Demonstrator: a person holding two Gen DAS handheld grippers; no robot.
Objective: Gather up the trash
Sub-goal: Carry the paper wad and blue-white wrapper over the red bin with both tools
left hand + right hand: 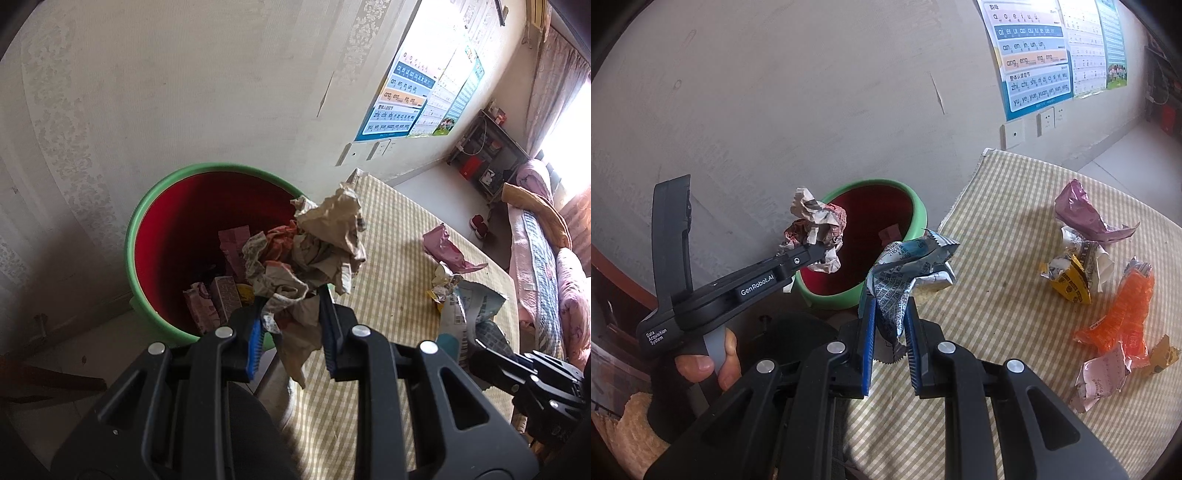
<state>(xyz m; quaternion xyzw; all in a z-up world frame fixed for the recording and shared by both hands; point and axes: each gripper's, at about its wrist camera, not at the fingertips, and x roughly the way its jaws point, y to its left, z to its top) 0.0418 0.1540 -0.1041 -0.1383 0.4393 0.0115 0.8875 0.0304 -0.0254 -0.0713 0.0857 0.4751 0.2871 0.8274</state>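
Note:
My left gripper point(291, 299) is shut on a crumpled brown paper wad point(314, 243) and holds it over the near rim of a green bin with a red inside point(166, 221). The bin holds several wrappers. In the right wrist view the left gripper point(822, 254) holds the same wad point(816, 225) just left of the bin point(919, 214). My right gripper point(889, 306) is shut on a blue and white wrapper point(905, 273), held at the table's left edge beside the bin.
The table has a yellow checked cloth point(997, 295). On it lie a pink bag point(1082, 214), a yellow and silver wrapper point(1071, 273), an orange wrapper point(1123, 314) and a pale pink wrapper point(1100, 380). A wall is behind the bin; a sofa point(546, 258) stands right.

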